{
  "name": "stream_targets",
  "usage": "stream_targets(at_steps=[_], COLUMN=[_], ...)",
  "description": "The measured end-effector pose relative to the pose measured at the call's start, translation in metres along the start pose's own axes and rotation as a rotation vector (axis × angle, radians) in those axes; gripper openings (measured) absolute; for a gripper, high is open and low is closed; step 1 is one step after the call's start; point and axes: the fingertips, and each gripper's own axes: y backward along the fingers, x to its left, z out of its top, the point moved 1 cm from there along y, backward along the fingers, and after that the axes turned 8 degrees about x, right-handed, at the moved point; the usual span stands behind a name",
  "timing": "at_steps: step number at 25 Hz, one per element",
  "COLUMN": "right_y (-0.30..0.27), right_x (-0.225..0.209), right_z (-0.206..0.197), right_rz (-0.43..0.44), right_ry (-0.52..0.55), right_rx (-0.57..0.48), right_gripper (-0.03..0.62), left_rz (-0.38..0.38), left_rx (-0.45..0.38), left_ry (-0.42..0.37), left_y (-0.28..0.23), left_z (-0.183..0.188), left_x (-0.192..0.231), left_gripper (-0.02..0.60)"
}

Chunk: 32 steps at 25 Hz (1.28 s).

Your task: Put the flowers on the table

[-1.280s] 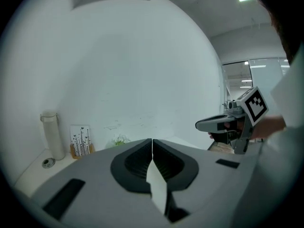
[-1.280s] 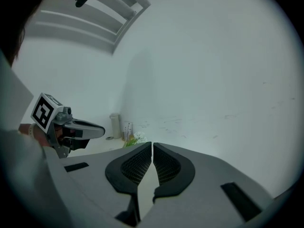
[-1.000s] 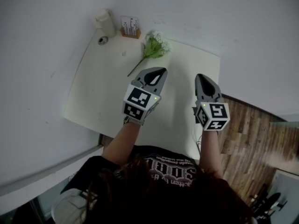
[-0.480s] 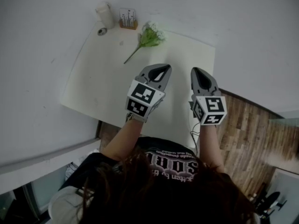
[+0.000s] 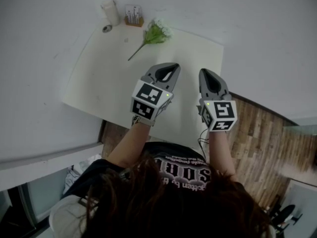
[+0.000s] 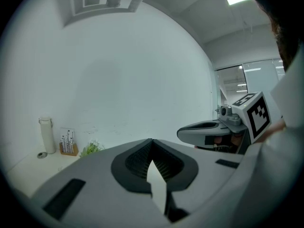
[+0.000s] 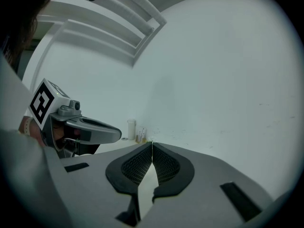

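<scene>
The flowers [image 5: 154,33] lie flat at the far end of the table [image 5: 99,78], green head toward the wall and thin stem trailing back toward the person, with nothing touching them. Just beyond, against the wall, stand a small card holder [image 5: 133,15] and a white bottle [image 5: 110,11], a little round cap [image 5: 107,29] beside it. Well back, over the near edge, both grippers hover side by side. The left gripper [image 6: 151,140] has its pads pressed together on nothing; the right gripper [image 7: 151,144] is the same, tips meeting, empty. Only the head view shows the stem. The left gripper view catches just a green tuft by the holder, and in the right gripper view the flowers are too small to make out.
</scene>
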Motion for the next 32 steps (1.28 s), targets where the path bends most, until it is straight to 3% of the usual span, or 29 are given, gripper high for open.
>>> stream_targets(at_steps=[32], right_y=[0.018], right_x=[-0.008], right_z=[0.008], right_rz=[-0.002], right_ry=[0.027], right_rx=[-0.035], right_gripper=[0.029], left_rz=[0.036], left_rx=[-0.007], left_ry=[-0.017], left_y=[0.008], left_z=[0.008], left_x=[-0.011], left_gripper=[0.003])
